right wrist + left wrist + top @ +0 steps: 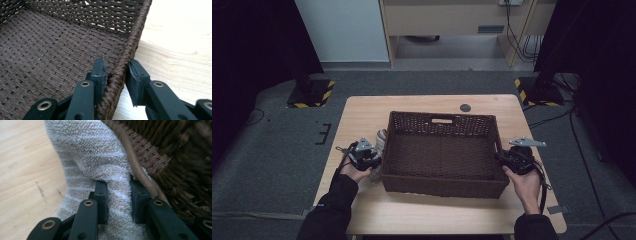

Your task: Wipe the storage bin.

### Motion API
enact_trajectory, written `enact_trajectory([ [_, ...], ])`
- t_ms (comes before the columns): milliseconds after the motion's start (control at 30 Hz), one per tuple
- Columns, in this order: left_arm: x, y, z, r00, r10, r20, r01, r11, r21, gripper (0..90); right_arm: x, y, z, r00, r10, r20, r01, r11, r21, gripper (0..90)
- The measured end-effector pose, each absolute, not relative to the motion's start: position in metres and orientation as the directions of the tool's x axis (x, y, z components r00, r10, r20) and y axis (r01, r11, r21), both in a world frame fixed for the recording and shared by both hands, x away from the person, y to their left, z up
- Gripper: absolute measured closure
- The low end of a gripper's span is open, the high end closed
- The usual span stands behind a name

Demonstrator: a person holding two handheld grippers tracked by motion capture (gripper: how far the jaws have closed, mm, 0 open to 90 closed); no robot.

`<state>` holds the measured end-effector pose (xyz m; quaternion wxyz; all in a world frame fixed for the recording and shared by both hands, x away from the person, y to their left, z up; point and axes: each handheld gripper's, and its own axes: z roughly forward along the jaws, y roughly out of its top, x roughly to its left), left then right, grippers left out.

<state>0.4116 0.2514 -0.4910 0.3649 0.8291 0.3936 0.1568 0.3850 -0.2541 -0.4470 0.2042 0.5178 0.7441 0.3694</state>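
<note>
A dark brown woven basket sits in the middle of the wooden table. A pale fluffy cloth stands bunched against the basket's left wall. My left gripper is at that wall, shut on the fluffy cloth. In the left gripper view the left gripper pinches a fold of it, with a tan cord and the basket's weave close beside the right jaw. My right gripper is at the basket's right side. In the right gripper view the right gripper clamps the braided rim, one jaw inside and one outside.
A small round black cap is set into the table behind the basket. Bare wood runs along the table's front edge and to the right of the basket. Two black stands with yellow-striped bases are on the carpet beyond.
</note>
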Motion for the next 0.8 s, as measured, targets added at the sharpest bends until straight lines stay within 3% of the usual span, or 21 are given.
enact_trajectory([
  [433, 0.393, 0.28, -0.437, 0.632, 0.772, -0.068, 0.424, -0.272, 0.864, 69.7, 0.383, -0.252, -0.446, -0.351, 0.934, 0.071, 0.623, 0.176, 0.762, 71.2],
  [800, 0.404, 0.261, -0.456, 0.662, 0.748, -0.049, 0.453, -0.348, 0.821, 70.2, 0.386, -0.251, -0.447, -0.323, 0.943, 0.075, 0.631, 0.156, 0.76, 70.6],
])
